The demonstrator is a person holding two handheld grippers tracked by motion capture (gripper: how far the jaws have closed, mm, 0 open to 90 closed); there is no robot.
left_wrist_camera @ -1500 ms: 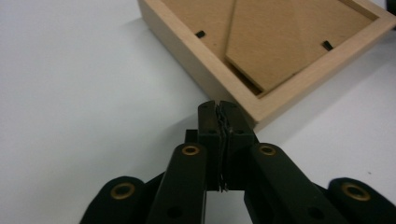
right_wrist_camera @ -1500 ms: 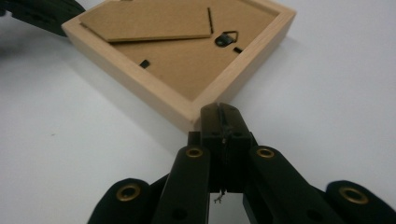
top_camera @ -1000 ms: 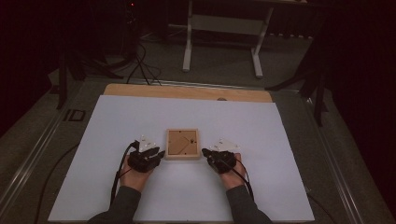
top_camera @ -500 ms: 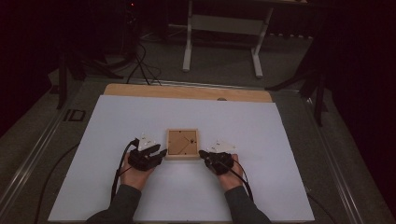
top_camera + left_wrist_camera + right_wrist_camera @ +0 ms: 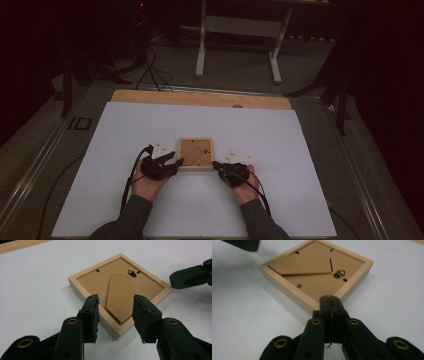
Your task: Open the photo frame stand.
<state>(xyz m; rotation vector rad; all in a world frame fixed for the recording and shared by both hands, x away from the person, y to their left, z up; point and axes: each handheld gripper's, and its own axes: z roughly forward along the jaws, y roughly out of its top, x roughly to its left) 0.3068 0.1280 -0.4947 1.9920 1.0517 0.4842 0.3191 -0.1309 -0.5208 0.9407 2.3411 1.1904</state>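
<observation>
Picture frame (image 5: 120, 293) lying back-up on the white worktop (image 5: 125, 130), its near corner sitting btwn left gripper (image 5: 115, 315) jaws, which have just been opening, pads not touching; right gripper (image 5: 331, 305) jaws clenched, empty, tips just at frame's opposite corner.

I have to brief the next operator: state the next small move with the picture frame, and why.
Probably ease the left tongs forward so their jaws straddle the near corner of the frame. The jaws have just been opening and nothing is between them yet. The frame lies back-up on the white table, and the shut right tongs sit at its opposite corner, apparently bracing it.
</observation>
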